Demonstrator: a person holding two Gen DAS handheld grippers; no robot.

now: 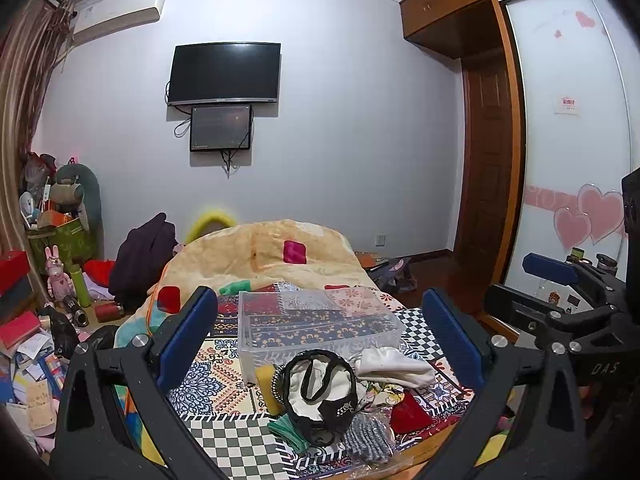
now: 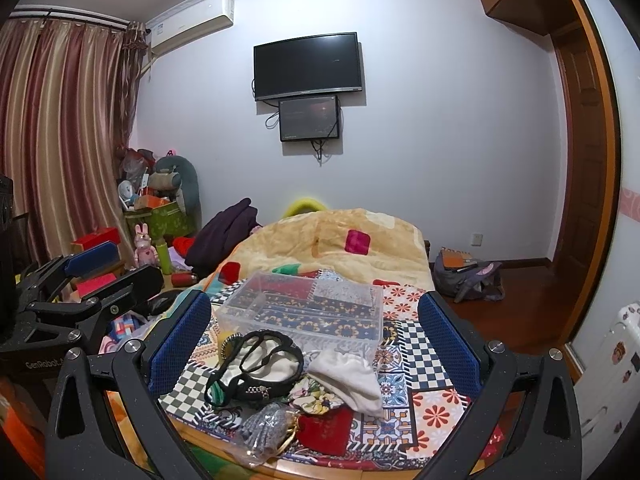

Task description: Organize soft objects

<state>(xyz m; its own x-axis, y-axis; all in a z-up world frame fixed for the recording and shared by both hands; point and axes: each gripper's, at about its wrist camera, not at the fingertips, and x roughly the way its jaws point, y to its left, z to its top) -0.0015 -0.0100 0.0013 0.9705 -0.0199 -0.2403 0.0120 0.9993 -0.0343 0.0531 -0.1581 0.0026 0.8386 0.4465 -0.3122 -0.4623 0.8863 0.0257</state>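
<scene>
A pile of soft items lies on the patchwork bed cover (image 1: pixel 224 376) near its front edge: a white pouch with black trim (image 1: pixel 320 388) (image 2: pixel 260 364), a white sock (image 1: pixel 394 366) (image 2: pixel 348 376), a grey knit piece (image 1: pixel 368 436) (image 2: pixel 264 424), a red cloth (image 1: pixel 410 414) (image 2: pixel 330 426), a green cloth (image 1: pixel 288 434) and a yellow sponge (image 1: pixel 268 386). A clear plastic box (image 1: pixel 316 320) (image 2: pixel 304 308) stands empty just behind them. My left gripper (image 1: pixel 320 332) is open above the pile. My right gripper (image 2: pixel 316 332) is open too, beside it.
A beige quilt (image 1: pixel 272 252) is heaped at the far end of the bed. Clutter, boxes and toys (image 1: pixel 60 260) fill the floor at left. A bag (image 2: pixel 468 276) lies on the wooden floor at right. A TV (image 1: pixel 224 74) hangs on the far wall.
</scene>
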